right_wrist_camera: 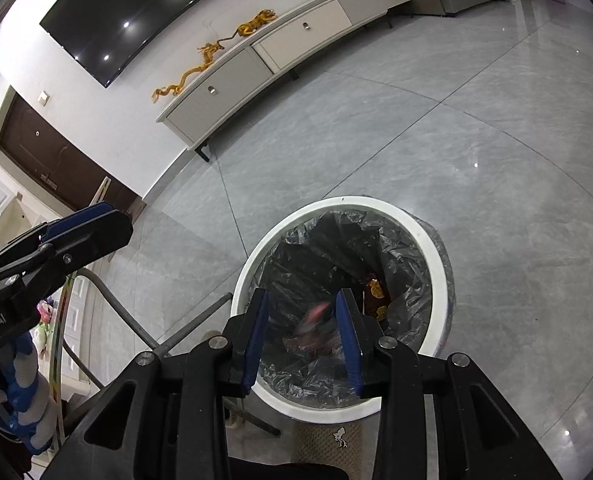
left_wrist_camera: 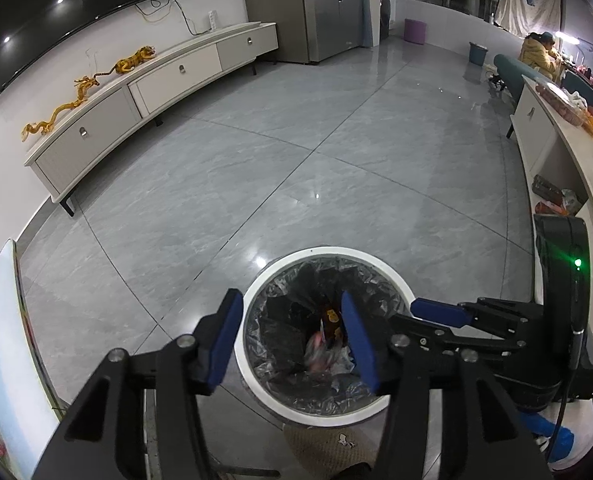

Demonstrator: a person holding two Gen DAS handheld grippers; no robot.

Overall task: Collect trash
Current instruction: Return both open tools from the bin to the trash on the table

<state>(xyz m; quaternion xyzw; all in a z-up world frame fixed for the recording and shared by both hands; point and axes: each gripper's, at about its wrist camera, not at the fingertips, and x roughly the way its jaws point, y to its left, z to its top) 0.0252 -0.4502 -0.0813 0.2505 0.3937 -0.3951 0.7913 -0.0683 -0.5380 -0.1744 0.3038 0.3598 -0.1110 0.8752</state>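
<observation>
**A:** Start at the left. What have your jaws got?

**B:** My left gripper (left_wrist_camera: 292, 344) hangs over the bin (left_wrist_camera: 256, 280), jaws about half apart, nothing between the pads. My right gripper (right_wrist_camera: 302, 340) is over the same bin, its gap narrower, also empty. No earlier look to go by, so I only say how they stand.

**A:** And the trash?

**B:** Down in the bin, on the black liner (right_wrist_camera: 312, 248): a crumpled wrapper (left_wrist_camera: 322, 354), pinkish and blurred, and a brown bottle (right_wrist_camera: 374, 296) leaning against the liner wall on the right.

**A:** How would those handle?

**B:** I judge the wrapper light and soft; it would crush, so pinch it anywhere across a fold. The bottle looks stiff and slick, maybe glass, so I would take it across the neck or body, squarely, not by the label edge. The liner is thin film and could snag on a pad.

**A:** What does one view give that the other lacks?

**B:** The left view shows my right gripper (left_wrist_camera: 436, 312) from the side and a bench (left_wrist_camera: 568, 152) with clutter. The right view shows the whole bottle, a door (right_wrist_camera: 56, 160), and my left gripper (right_wrist_camera: 84, 224) from the side.
</observation>
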